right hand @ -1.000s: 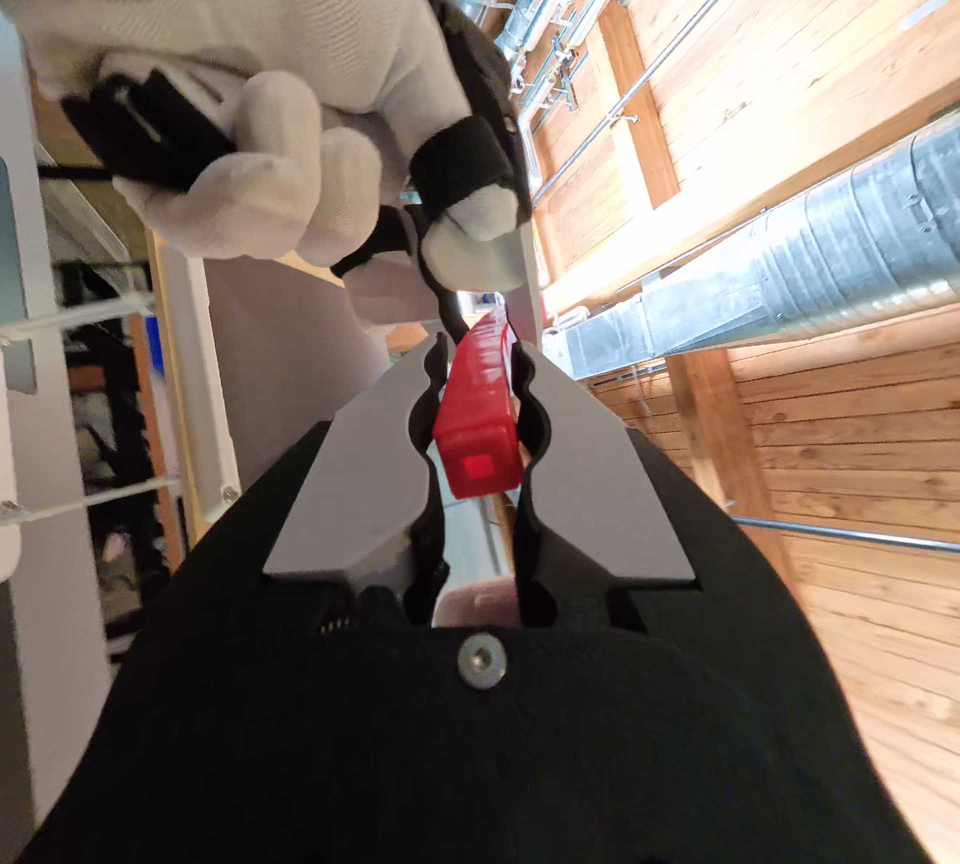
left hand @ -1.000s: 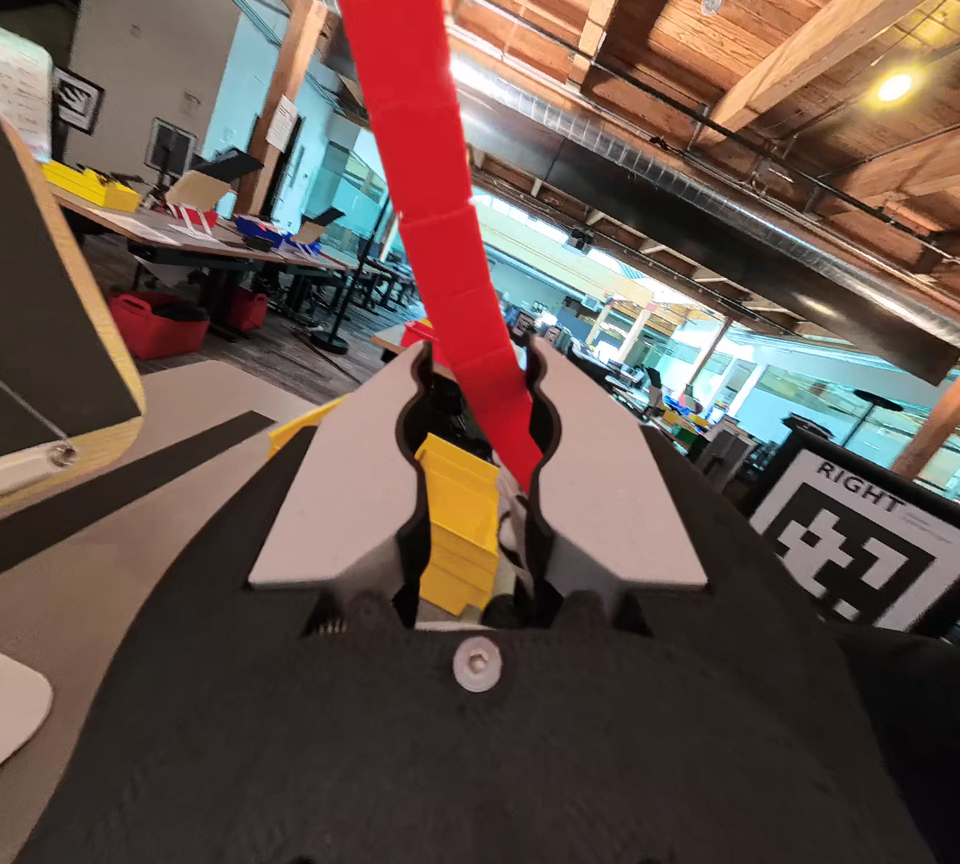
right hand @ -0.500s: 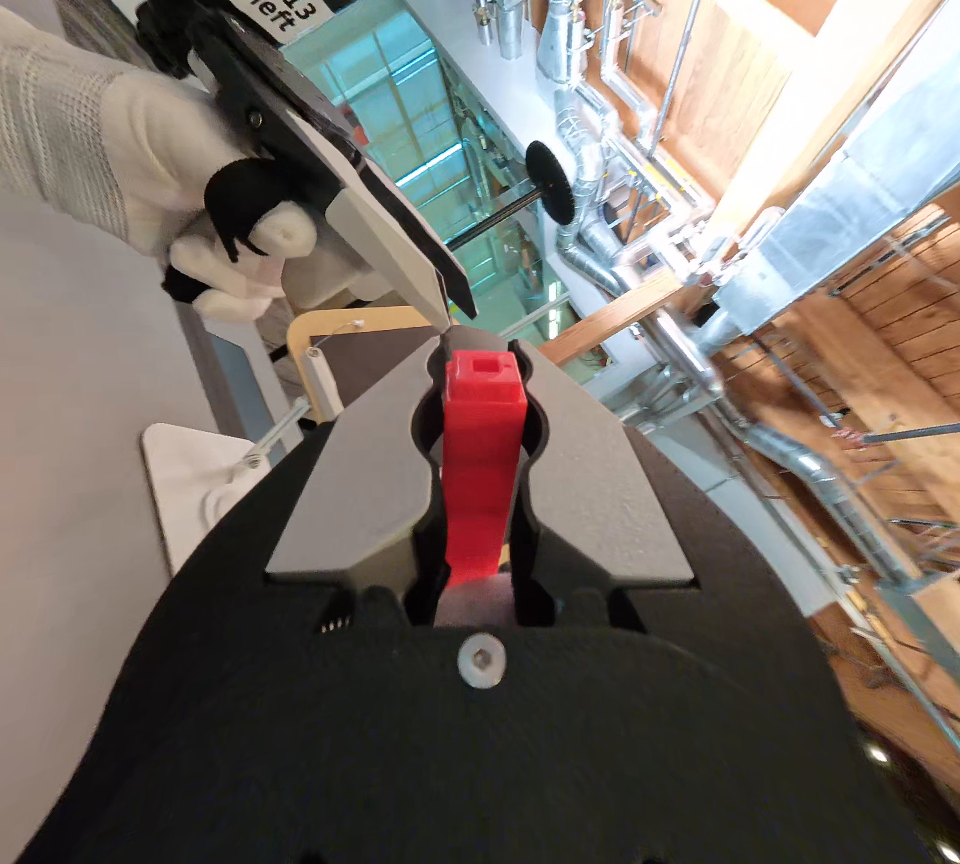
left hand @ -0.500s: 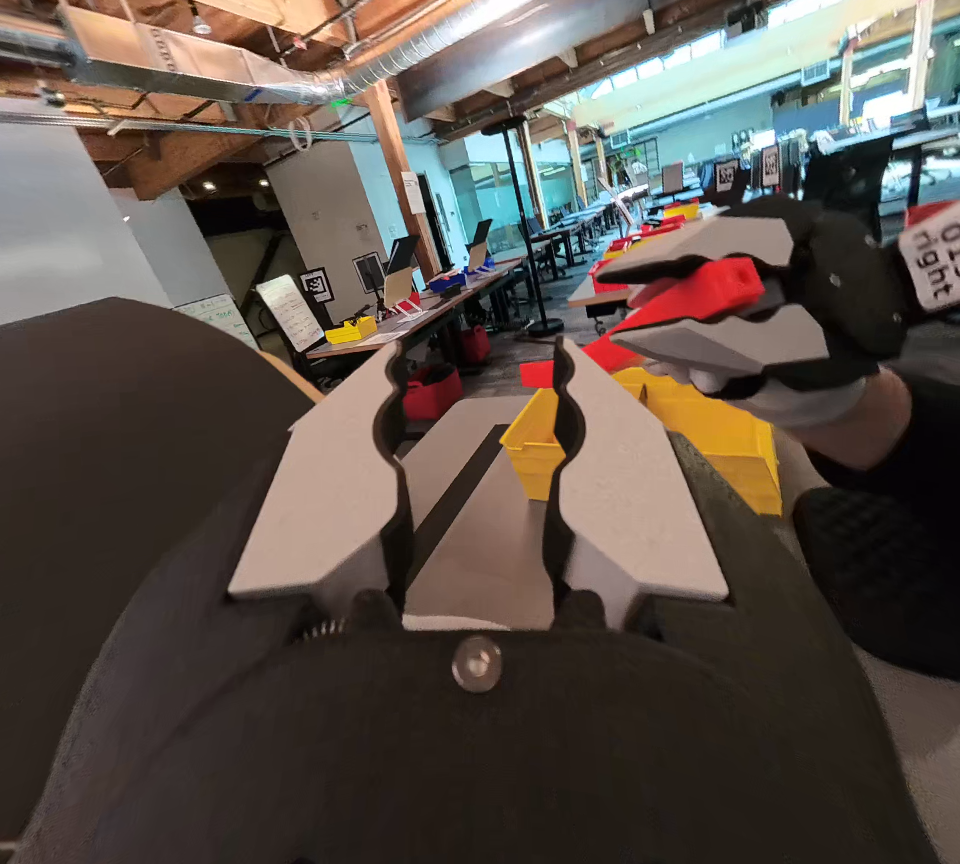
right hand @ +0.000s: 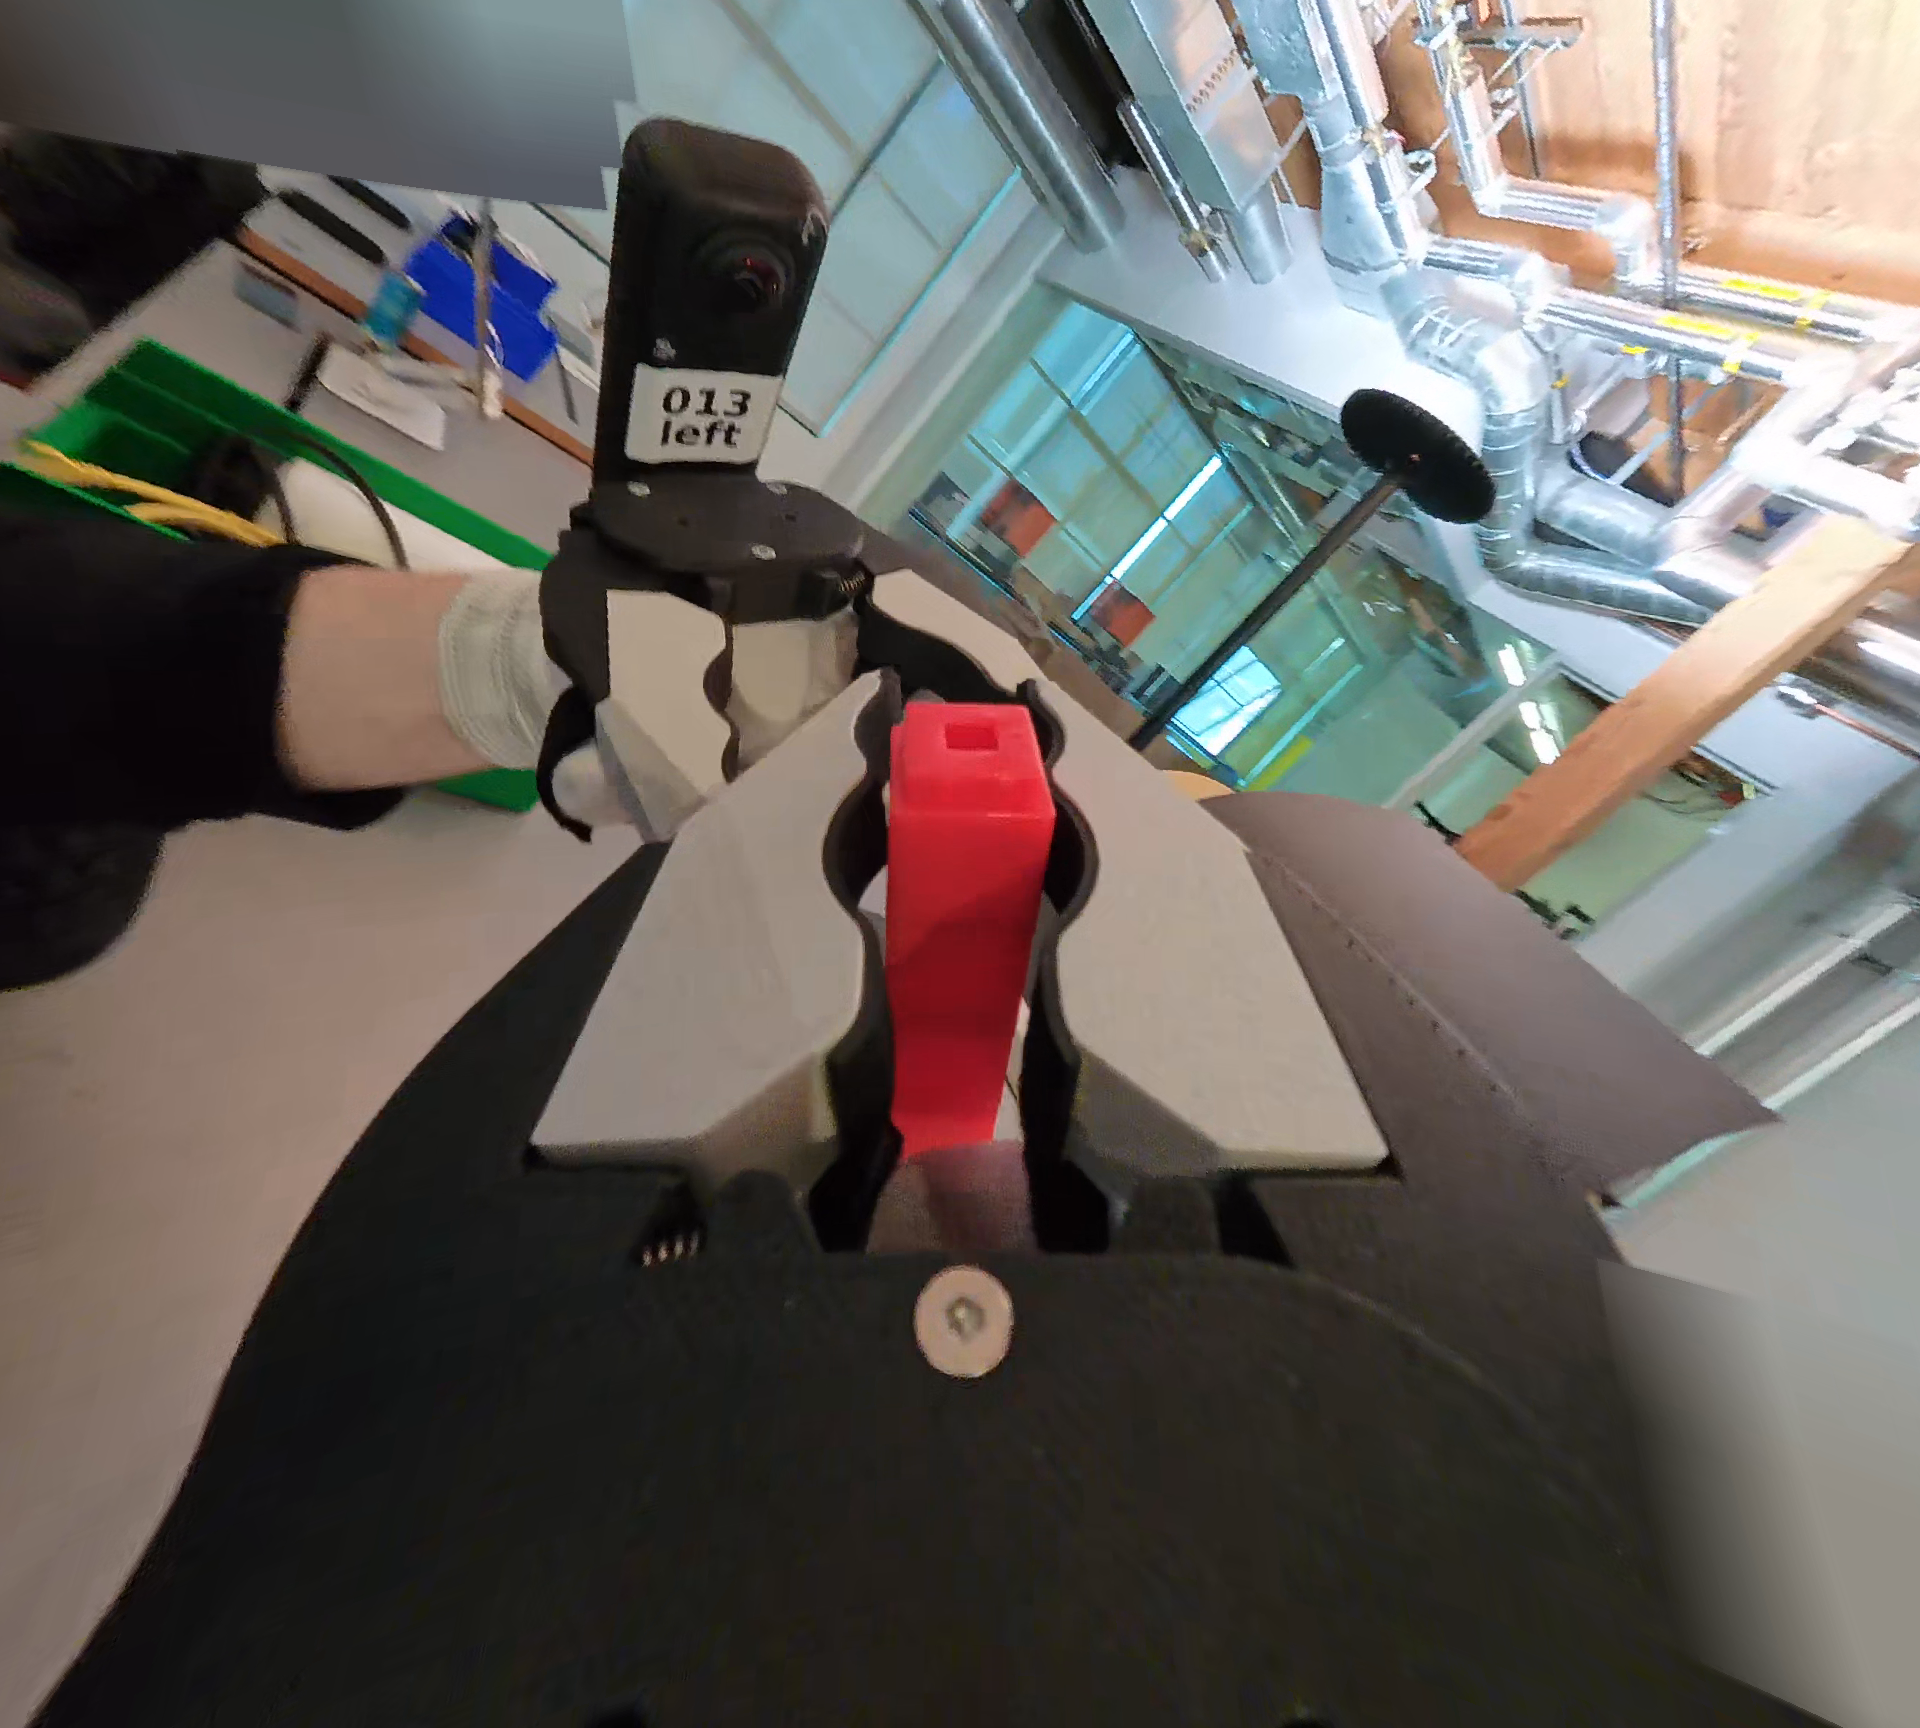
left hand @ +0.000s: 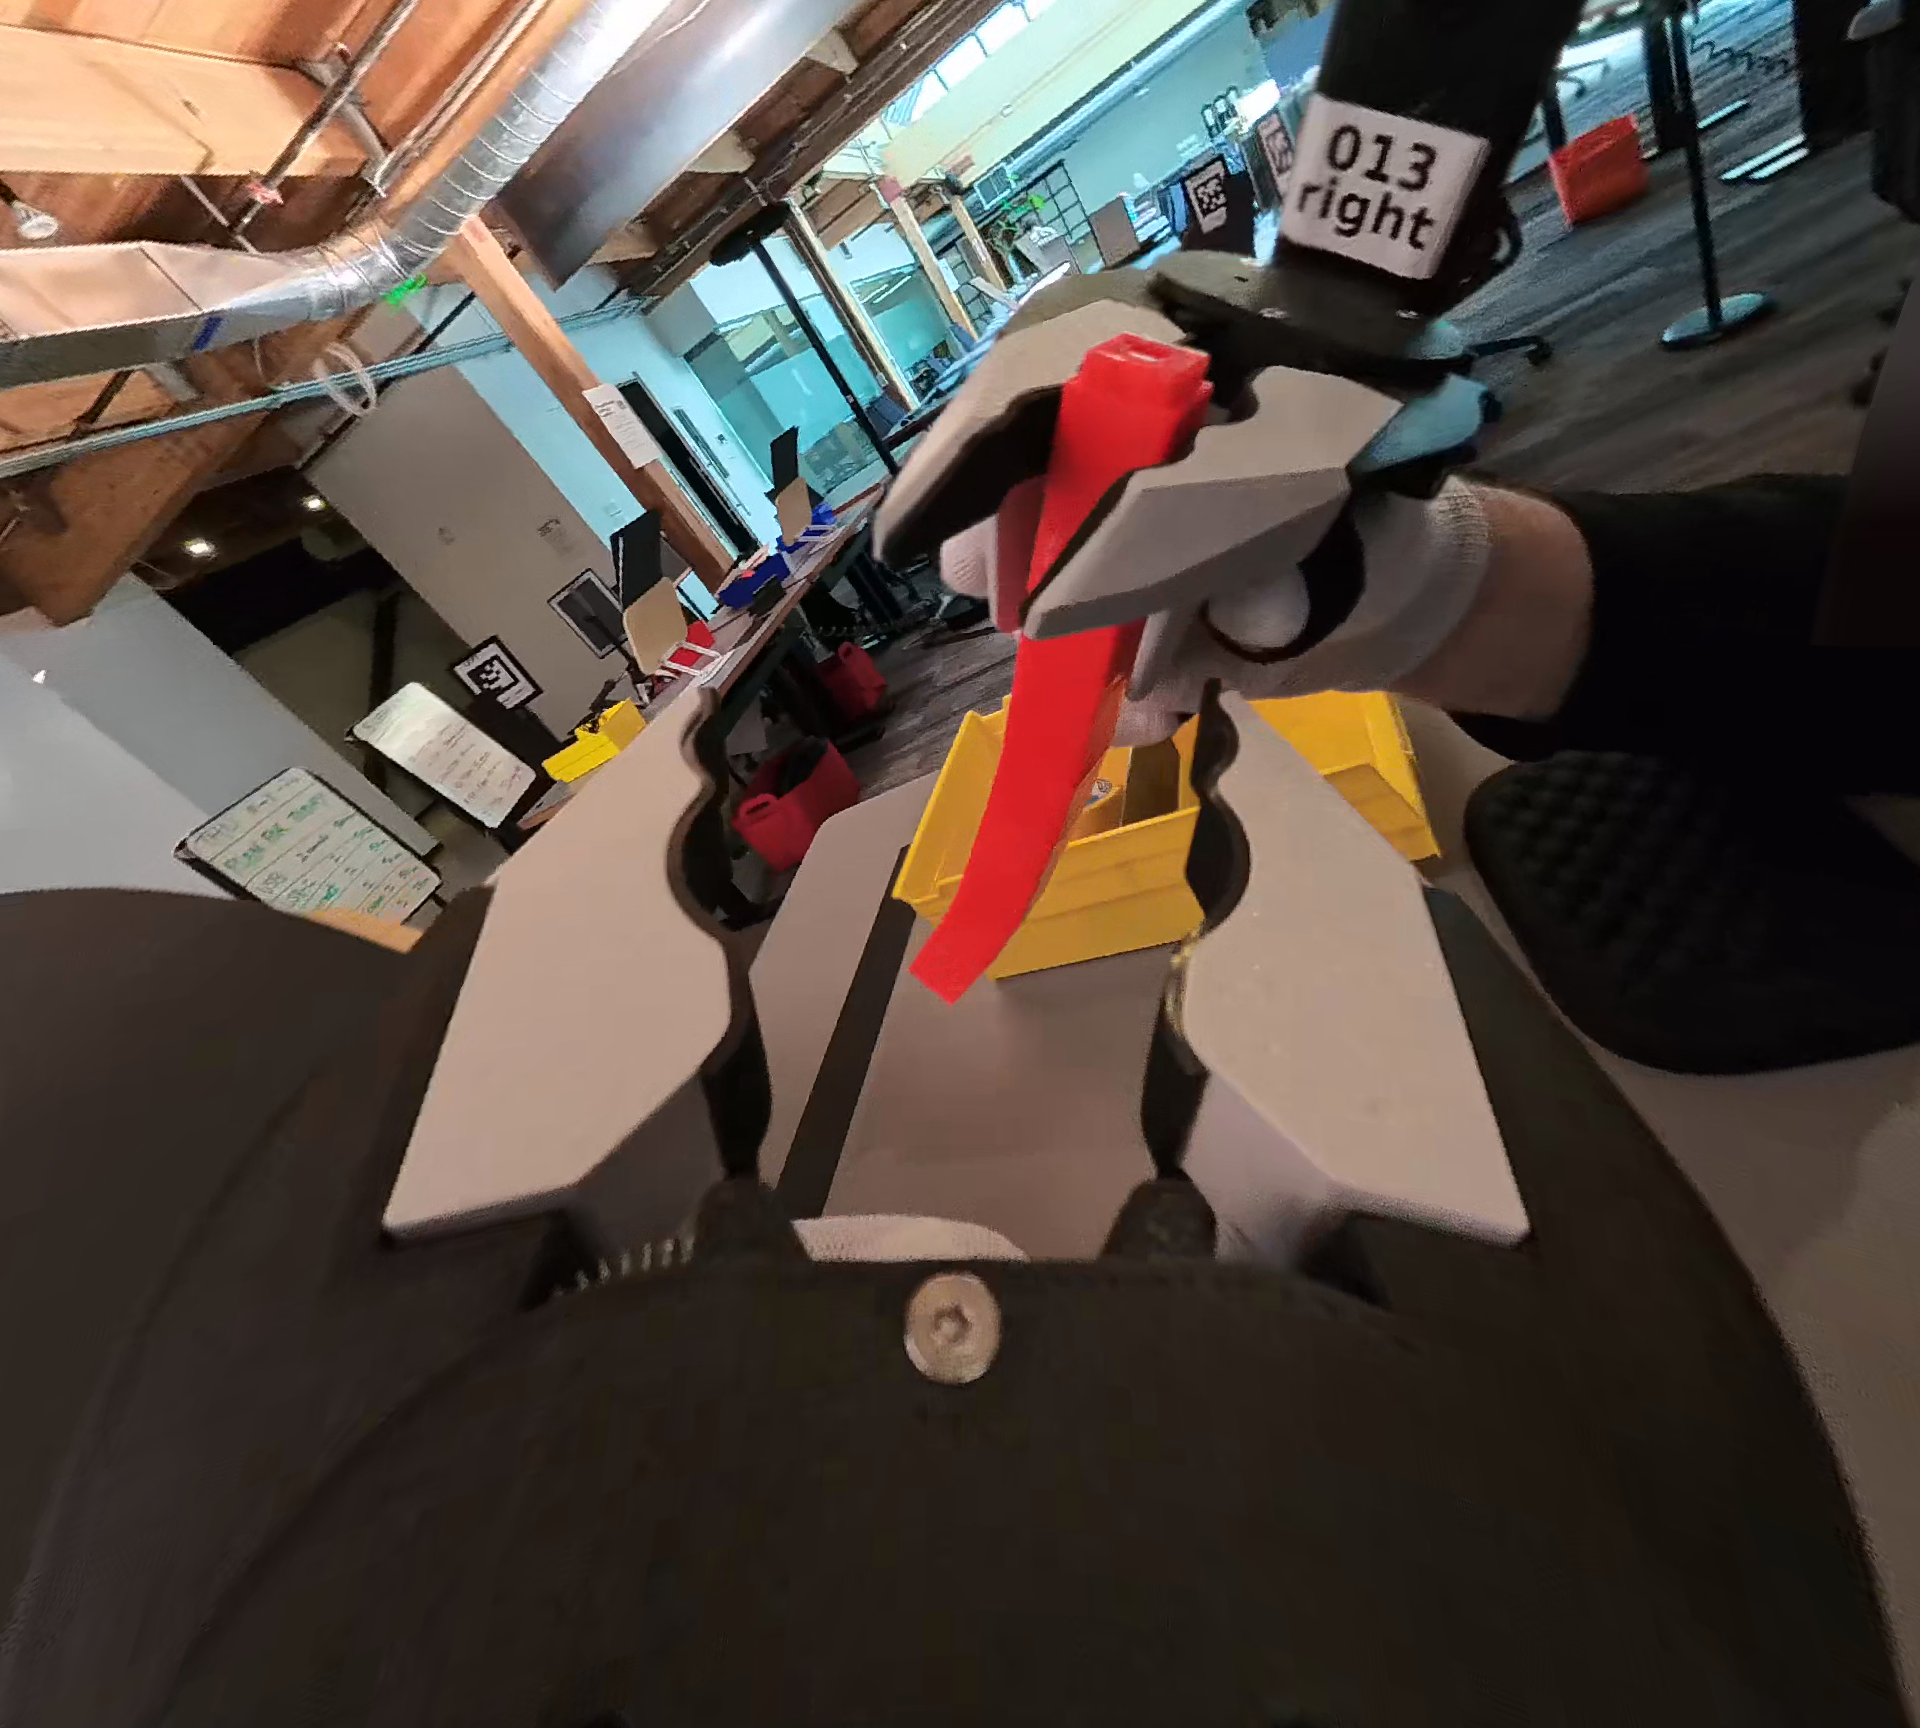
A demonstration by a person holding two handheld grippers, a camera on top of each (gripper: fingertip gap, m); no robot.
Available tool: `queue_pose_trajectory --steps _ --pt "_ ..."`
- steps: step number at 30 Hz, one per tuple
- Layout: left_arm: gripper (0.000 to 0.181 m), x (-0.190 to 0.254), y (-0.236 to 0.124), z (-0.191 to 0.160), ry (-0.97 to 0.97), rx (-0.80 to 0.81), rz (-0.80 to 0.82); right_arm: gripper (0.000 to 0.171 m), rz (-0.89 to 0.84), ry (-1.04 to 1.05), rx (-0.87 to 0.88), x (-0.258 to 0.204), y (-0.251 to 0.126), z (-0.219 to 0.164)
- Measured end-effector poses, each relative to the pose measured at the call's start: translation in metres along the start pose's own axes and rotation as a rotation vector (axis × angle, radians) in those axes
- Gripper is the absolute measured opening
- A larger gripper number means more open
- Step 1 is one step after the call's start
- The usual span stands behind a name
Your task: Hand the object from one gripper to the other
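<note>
A long red bar (left hand: pixel 1049 691) of square section is clamped in my right gripper (left hand: pixel 961 587), which a gloved hand holds up in front of the left wrist view. The bar's lower end hangs free between and just beyond my left gripper's (left hand: pixel 954 733) tips, touching neither. My left gripper is wide open and empty. In the right wrist view, the right gripper (right hand: pixel 961 722) is shut on the red bar (right hand: pixel 961 930), whose square end sticks out past the tips. The left gripper (right hand: pixel 727 743) shows just beyond, held by a gloved hand, jaws apart.
Yellow bins (left hand: pixel 1091 868) stand on the grey table (left hand: pixel 987 1107) under the bar. A black padded seat (left hand: pixel 1683 909) is at the right. A green bin (right hand: pixel 156 431) and a blue bin (right hand: pixel 488 296) sit behind the left hand. A dark panel (right hand: pixel 1455 1003) lies right. Less than 4 cm separates the two grippers' tips.
A second ago both grippers were closed around the red bar. My left gripper has let go, opened wide and drawn back. My right gripper keeps the bar and has turned it.
</note>
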State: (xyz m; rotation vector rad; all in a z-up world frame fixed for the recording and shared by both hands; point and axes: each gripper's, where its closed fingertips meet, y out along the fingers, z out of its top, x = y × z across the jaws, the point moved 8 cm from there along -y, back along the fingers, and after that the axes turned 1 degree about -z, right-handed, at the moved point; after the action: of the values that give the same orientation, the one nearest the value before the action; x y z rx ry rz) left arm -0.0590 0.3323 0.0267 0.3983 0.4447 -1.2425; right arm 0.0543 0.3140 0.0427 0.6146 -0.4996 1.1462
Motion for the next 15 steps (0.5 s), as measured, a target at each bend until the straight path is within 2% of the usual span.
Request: queue_pose_trajectory --steps 7,13,15 --pt "0.089 0.018 0.018 -0.006 -0.032 0.003 -0.088 0.02 0.141 0.125 0.146 -0.011 0.0 0.009" --pt "0.077 0.034 0.03 -0.016 -0.011 -0.025 -0.165 0.02 0.255 0.181 0.22 -0.029 0.004 0.017" --pt "0.083 0.034 0.028 -0.014 0.016 -0.034 -0.158 0.02 0.287 0.215 0.241 -0.03 0.004 0.018"
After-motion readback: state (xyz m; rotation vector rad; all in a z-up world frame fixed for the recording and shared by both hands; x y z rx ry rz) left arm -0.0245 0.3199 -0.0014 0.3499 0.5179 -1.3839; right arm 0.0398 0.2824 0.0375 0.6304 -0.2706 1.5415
